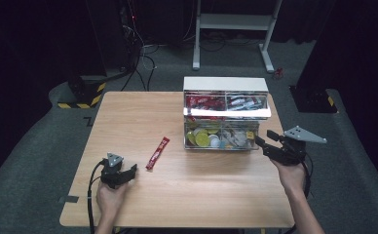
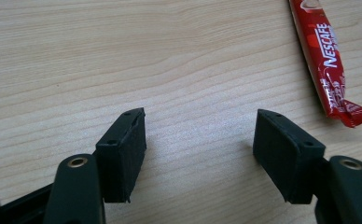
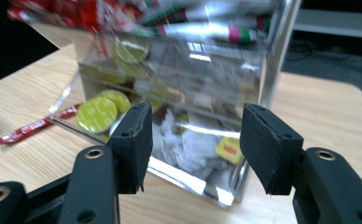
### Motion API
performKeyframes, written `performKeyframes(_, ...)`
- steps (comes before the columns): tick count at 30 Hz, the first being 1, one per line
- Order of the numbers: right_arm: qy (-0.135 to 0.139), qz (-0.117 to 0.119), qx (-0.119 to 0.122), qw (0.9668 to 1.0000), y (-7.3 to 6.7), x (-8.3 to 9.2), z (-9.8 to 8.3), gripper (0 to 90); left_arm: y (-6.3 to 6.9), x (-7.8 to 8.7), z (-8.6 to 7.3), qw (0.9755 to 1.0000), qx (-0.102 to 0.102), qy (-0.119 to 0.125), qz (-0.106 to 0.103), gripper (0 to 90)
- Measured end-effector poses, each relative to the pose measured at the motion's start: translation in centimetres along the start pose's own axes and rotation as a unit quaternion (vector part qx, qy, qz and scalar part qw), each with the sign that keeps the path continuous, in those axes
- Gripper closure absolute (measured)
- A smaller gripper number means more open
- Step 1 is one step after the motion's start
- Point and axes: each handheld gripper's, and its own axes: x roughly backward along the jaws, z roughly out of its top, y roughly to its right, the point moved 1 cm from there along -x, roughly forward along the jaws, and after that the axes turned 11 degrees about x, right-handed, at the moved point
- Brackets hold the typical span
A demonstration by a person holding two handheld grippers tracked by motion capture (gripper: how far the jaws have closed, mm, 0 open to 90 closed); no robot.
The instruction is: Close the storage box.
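On the wooden worktop [image 1: 128, 117], seen from the high view, a red coffee stick [image 1: 158, 152] lies flat just ahead and to the right of the left gripper [image 1: 128, 171], which rests low by the near edge. At the right, the right gripper [image 1: 266, 142] is held off the surface, aimed at the lower right corner of a clear two-tier box [image 1: 225, 113] stocked with sachets above and green-lidded pods below.

From the left gripper view, the left gripper [image 2: 200, 140] has its jaws apart over bare wood, the coffee stick [image 2: 326, 60] off to the upper right, untouched.

From the right gripper view, the right gripper [image 3: 195, 140] has its jaws apart with nothing between them, facing the box [image 3: 188, 93] corner close ahead; the coffee stick [image 3: 34, 126] lies beyond at left.
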Motion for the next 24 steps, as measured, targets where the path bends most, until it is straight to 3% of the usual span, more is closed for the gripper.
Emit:
performKeyframes(8,-0.026,0.001,-0.023,0.9994,0.0,-1.6,-3.4,44.2,0.0,0.0,0.0,1.0000,0.000,0.000,0.000,34.8)
performKeyframes(17,-0.053,-0.015,-0.020,0.9983,-0.8,-3.2,-6.5,46.0,0.0,0.0,0.0,1.0000,0.001,0.000,0.000,34.4)
performKeyframes(24,-0.096,-0.021,-0.027,0.9948,-1.3,-5.2,-8.9,46.0,0.0,0.0,0.0,1.0000,-0.001,0.000,0.000,34.1)
